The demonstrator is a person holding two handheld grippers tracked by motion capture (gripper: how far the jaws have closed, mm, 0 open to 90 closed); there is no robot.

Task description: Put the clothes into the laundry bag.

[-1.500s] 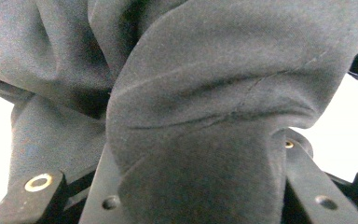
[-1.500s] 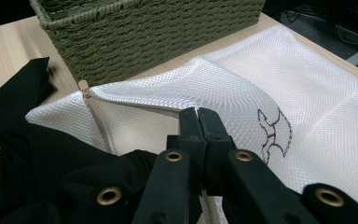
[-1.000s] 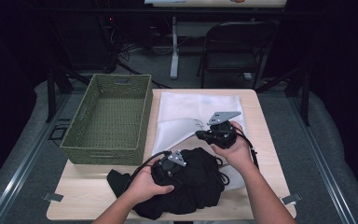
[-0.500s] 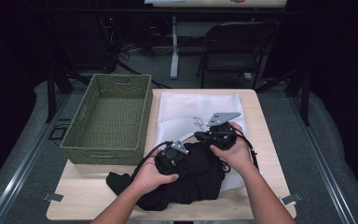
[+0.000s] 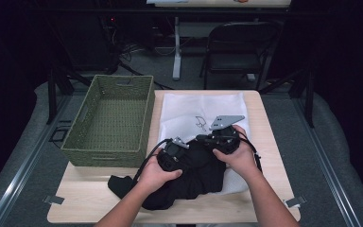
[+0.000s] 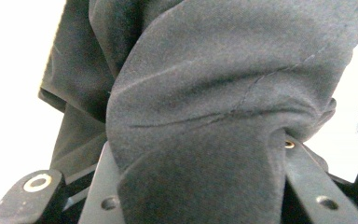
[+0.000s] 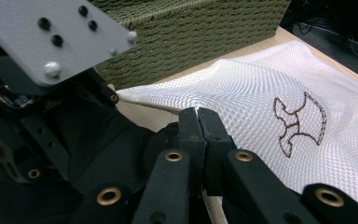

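Note:
A black garment lies bunched at the table's near middle, partly over a white mesh bag with a small dark emblem. My left gripper is shut on a thick fold of the garment, which bulges between its jaws and hides their tips. My right gripper points left at the bag's near edge. In the right gripper view its jaws are pressed together on the edge of the mesh bag, with the garment just below and the left gripper's grey plate close at the left.
A green woven basket stands on the table's left half, right beside the bag. Bare wood of the table shows along the right edge. A folding chair stands beyond the far edge.
My left gripper has carried the garment away from the person, up to the bag's near edge beside the right gripper. The right gripper has stayed in place.

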